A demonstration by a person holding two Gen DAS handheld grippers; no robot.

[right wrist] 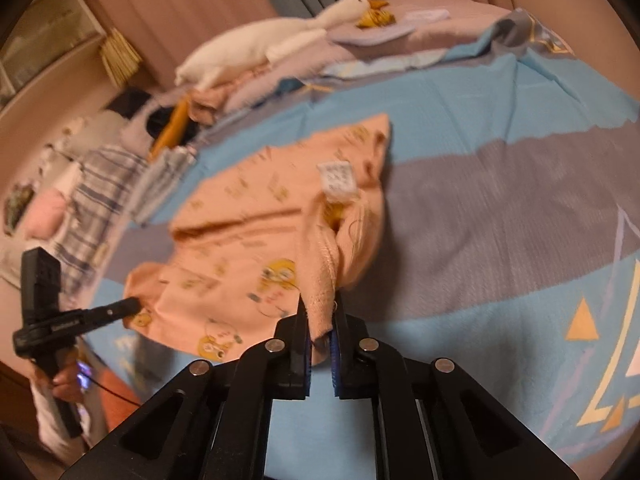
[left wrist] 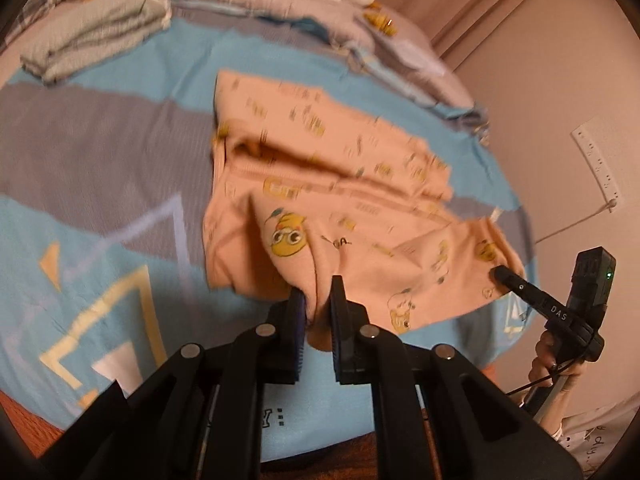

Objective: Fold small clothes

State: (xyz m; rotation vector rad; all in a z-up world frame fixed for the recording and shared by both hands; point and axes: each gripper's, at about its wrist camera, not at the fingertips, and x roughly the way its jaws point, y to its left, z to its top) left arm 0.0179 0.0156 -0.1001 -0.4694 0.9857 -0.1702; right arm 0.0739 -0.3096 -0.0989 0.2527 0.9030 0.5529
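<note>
Both grippers had pinched the near hem of the peach garment. In the left wrist view, the left gripper stood nearly closed, a bunched fold of the peach cloth pressed between its pads and drawn into a small ridge above the bed. In the right wrist view, the right gripper was likewise narrowed to a slit, clamping a hanging strip of the same garment's edge, which rose from the jaws in a twisted band. Each gripper also showed in the other's view, its tip at the garment's near edge and a hand gripping its handle.

The garment, printed with yellow cartoon figures, lay spread over the blue and grey bedcover, its far part flat and its near edge lifted. A white label showed on it near the far right corner. Folded grey clothes sat at the far left of the bed, and a white plush toy lay along the far side.
</note>
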